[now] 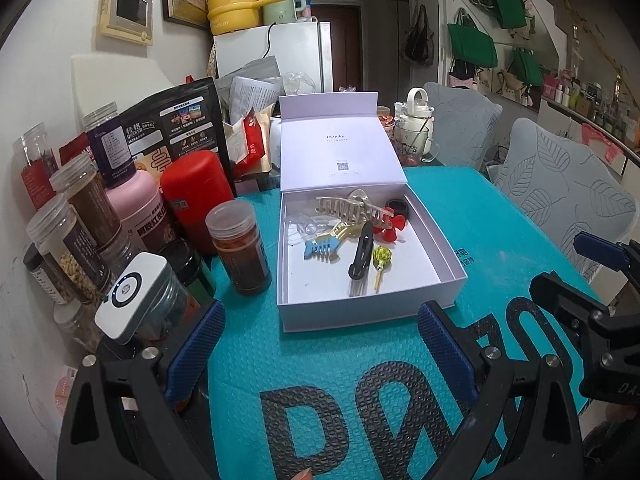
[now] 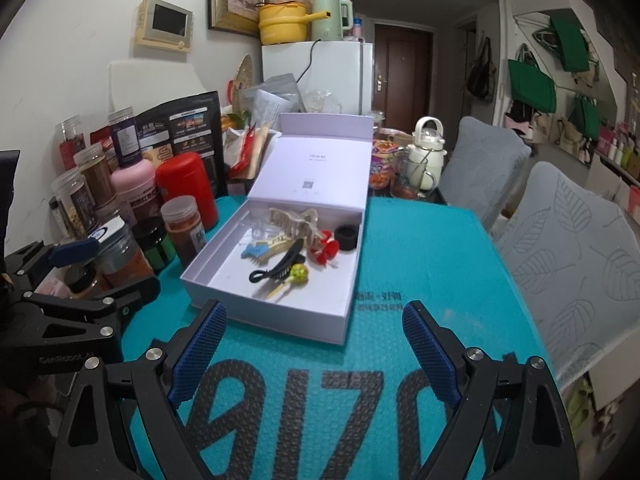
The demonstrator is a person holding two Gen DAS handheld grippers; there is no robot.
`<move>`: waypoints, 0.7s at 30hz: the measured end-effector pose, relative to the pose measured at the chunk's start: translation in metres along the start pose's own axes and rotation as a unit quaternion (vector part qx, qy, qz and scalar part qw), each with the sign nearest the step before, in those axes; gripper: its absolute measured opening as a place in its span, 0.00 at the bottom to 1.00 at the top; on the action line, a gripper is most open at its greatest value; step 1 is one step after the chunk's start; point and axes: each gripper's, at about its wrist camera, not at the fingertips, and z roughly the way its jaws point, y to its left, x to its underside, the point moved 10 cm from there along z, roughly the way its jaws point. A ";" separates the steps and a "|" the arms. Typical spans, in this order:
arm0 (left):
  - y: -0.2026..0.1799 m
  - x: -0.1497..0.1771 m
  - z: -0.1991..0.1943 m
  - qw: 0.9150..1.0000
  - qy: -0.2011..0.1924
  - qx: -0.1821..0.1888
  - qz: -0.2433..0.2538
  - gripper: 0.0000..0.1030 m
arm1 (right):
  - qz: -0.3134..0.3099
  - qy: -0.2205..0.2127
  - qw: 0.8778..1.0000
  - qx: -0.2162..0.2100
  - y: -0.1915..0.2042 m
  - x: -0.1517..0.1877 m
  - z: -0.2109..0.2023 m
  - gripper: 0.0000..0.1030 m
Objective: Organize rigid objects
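Hovering both grippers, left (image 1: 320, 344) and right (image 2: 314, 344), spread wide and empty, I see the white box (image 1: 448, 264) lying open on the teal mat (image 2: 420, 256). My hair clips (image 1: 362, 254) lie inside; a black pouch (image 1: 180, 128) reads "QUAKER".

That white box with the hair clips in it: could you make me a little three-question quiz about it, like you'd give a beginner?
1. True or false: the white box has its lid standing open.
2. Which lies inside the box? A) the red canister B) the black hair clip C) the white kettle
3. Fill in: the right gripper has its jaws ____, with nothing between them.

Key: 1 true. 2 B; the canister and kettle stand outside the box on the table. 3 open; it hangs over the teal mat in front of the box.
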 end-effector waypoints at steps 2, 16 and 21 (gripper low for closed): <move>0.000 0.001 0.001 1.000 0.002 0.000 -0.001 0.96 | 0.000 0.001 1.000 0.000 0.000 0.001 -0.001 0.88; -0.001 0.002 0.002 1.000 0.005 0.003 0.000 0.96 | 0.001 0.003 1.000 0.005 -0.004 0.001 -0.002 0.88; -0.001 0.001 0.002 1.000 0.006 0.001 0.001 0.96 | 0.002 0.005 1.000 0.007 -0.006 0.001 -0.001 0.88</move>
